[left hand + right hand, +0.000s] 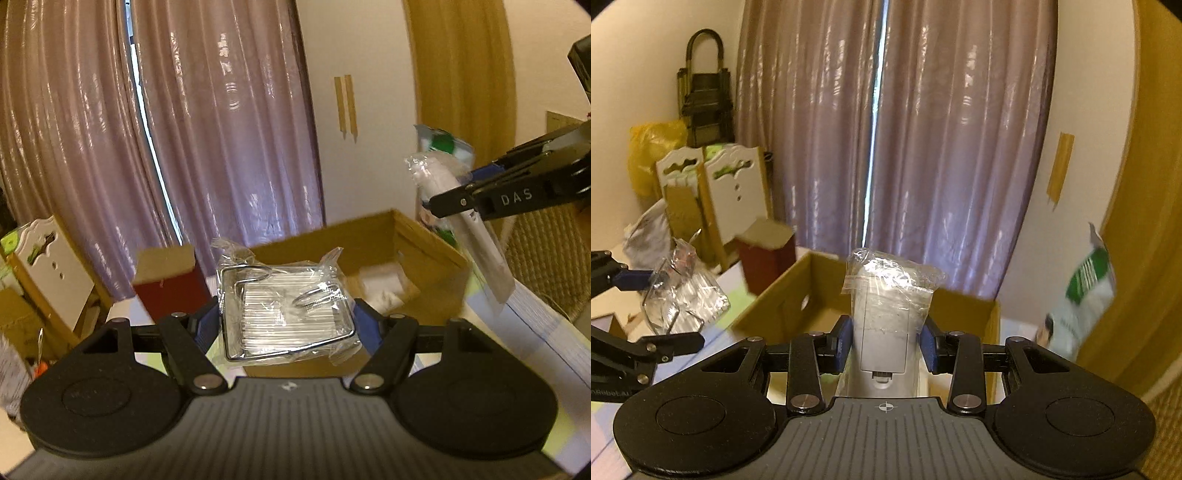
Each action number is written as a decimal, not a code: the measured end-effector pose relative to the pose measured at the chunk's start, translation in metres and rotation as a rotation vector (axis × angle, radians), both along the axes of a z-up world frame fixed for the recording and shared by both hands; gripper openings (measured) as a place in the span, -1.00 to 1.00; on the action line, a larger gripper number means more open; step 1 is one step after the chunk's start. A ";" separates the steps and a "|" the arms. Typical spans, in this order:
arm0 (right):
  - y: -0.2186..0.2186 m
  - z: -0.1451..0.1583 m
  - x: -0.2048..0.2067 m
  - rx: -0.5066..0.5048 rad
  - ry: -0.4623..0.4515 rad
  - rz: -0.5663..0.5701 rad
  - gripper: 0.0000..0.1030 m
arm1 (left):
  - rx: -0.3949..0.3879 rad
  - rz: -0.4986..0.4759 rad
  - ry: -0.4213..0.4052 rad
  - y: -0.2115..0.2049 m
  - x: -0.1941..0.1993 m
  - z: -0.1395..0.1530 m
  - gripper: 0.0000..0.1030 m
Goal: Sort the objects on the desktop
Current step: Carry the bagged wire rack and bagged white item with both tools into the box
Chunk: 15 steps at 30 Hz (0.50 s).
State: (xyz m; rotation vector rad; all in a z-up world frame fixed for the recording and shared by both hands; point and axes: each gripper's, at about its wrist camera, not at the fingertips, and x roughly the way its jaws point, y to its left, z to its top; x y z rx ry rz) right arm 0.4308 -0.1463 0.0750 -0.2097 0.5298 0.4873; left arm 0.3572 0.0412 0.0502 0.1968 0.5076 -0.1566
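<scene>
Carrying: both items aloft, above cardboard box
Left gripper: pinching wrapped wire rack, near box's front edge
Right gripper: pinching bagged grey device, over box
Done: something white already in box
Left: drop both; green packet unsorted

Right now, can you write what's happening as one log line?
left gripper: shut on wrapped wire rack | right gripper: shut on wrapped grey device | both above cardboard box
</scene>
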 end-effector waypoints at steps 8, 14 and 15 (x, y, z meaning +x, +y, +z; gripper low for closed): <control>0.014 -0.038 0.111 0.014 0.114 0.028 -0.27 | 0.005 -0.005 0.065 -0.001 0.111 -0.019 0.35; 0.021 -0.079 0.167 -0.017 0.260 0.027 -0.26 | 0.018 -0.020 0.157 -0.003 0.169 -0.049 0.35; 0.022 -0.086 0.173 -0.027 0.283 0.028 -0.26 | 0.023 -0.021 0.169 -0.004 0.175 -0.054 0.35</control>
